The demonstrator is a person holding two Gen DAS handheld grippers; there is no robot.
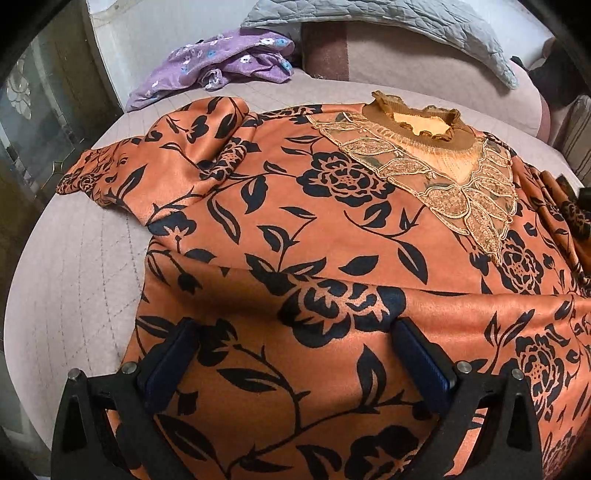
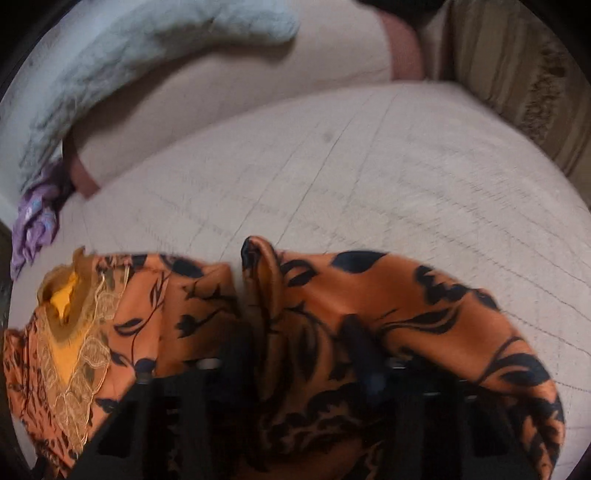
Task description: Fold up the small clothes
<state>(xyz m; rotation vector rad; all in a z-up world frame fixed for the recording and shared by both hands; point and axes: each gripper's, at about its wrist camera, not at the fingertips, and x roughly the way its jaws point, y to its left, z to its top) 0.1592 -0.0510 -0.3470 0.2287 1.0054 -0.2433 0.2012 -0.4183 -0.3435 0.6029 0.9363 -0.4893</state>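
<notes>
Satiny orange floral blouse (image 1: pixel 295 229) under the spread left hand-held gripper (image 1: pixel 295 354); right hand-held gripper (image 2: pixel 306 350) pinches its sleeve

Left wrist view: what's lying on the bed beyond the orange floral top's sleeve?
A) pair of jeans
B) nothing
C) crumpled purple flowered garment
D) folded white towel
C: a crumpled purple flowered garment lies on the bed beyond the orange floral top, below the grey quilt.
</notes>
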